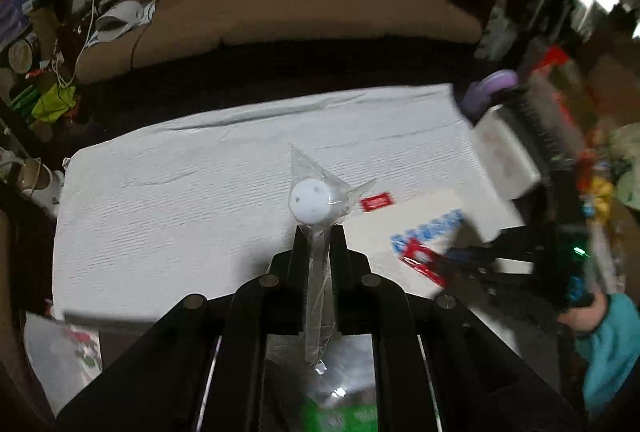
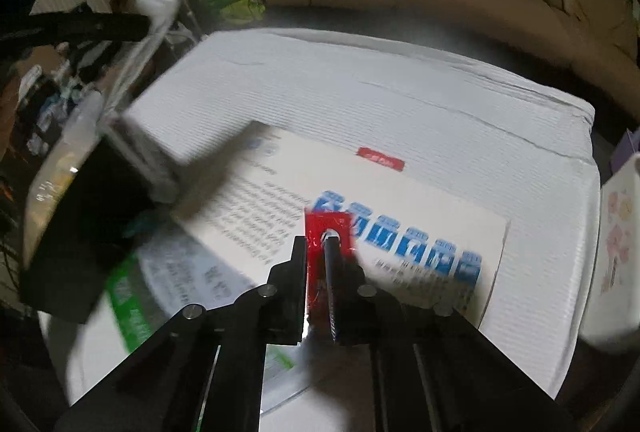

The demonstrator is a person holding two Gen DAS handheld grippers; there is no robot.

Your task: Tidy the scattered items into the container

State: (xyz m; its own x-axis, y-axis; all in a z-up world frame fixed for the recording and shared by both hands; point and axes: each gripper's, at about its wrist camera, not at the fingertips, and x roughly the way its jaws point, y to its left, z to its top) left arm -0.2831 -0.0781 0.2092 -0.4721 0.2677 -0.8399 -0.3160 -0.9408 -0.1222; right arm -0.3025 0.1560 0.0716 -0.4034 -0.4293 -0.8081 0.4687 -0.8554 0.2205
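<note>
Cluttered living room, tan sofa (image 1: 280, 3) behind a table under a white ribbed cloth (image 1: 200, 191). Cloth far edge runs straight ahead of both claws; most of the cloth ahead and to the side of the left gripper (image 1: 319, 232) is bare, free room there. Clutter piles off both table ends.

Left gripper pressed together, pinching one clear plastic sleeve (image 1: 319, 292) with a white round-headed item (image 1: 310, 201) at its top; sleeve runs up between the fingers, head sticks out past the fingertips, lifted off the cloth.

Right gripper (image 2: 320, 244) pressed together, pinching one red hang-card package (image 2: 326, 232) with a round hole near its top; a dark thin part runs down between the jaws, blurred, cannot tell what.

One white printed sheet (image 2: 400, 199) with blue characters lies flat just beyond the right gripper's fingertips. One small red label (image 2: 380, 157) rests further ahead on the sheet's far edge. One green-and-white packet (image 2: 132, 312) sits below and beside the right gripper, blurred.

One white floral box (image 2: 616, 232) stands at the table's edge, off to the outer side of the right gripper. A teal sleeve (image 1: 612, 348) shows in the left wrist view.
</note>
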